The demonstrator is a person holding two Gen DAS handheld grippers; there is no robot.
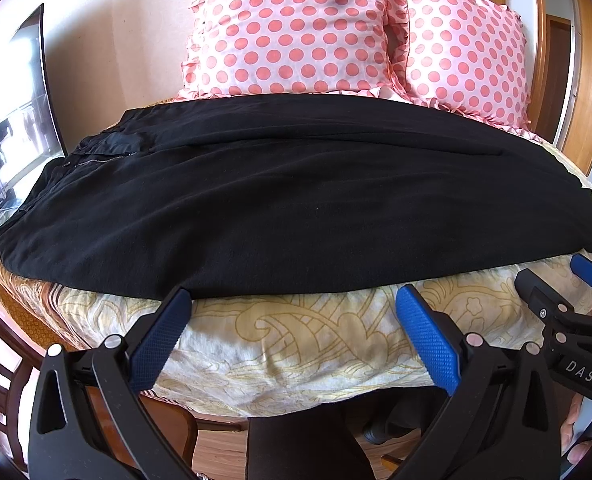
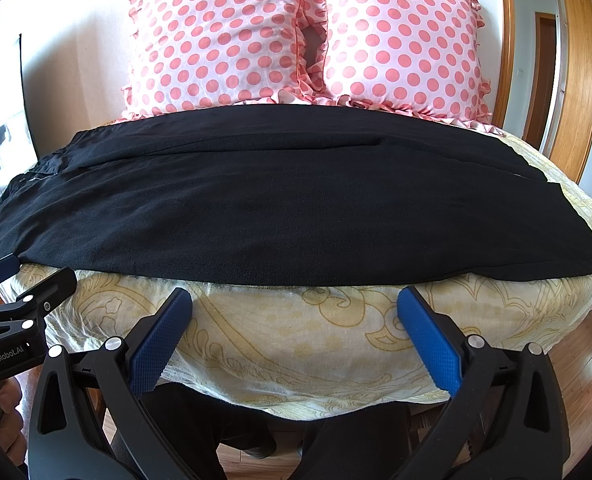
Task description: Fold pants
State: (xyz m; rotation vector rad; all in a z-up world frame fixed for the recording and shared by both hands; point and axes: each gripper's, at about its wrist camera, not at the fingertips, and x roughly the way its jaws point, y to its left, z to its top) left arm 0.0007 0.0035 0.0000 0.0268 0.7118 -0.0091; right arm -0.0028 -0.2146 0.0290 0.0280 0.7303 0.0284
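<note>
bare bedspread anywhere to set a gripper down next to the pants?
Yes: the yellow-patterned bedspread strip between the black pants near hem and the bed's front edge. A narrower patch shows right of the leg cuffs. Behind, crowded: the polka-dot pillows meet the pants' far edge.

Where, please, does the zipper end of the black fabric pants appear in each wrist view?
Left wrist: the zipper end of the black fabric pants lies at centre-left, zipper visible.
Right wrist: the same end sits at the far left edge.
Shared landmark: the two pink polka-dot pillows behind the pants.

Bed (image 1: 304,344) with cream patterned cover, black pants (image 1: 296,208) spread flat, two polka-dot pillows (image 1: 291,28) apparently propped behind
</note>
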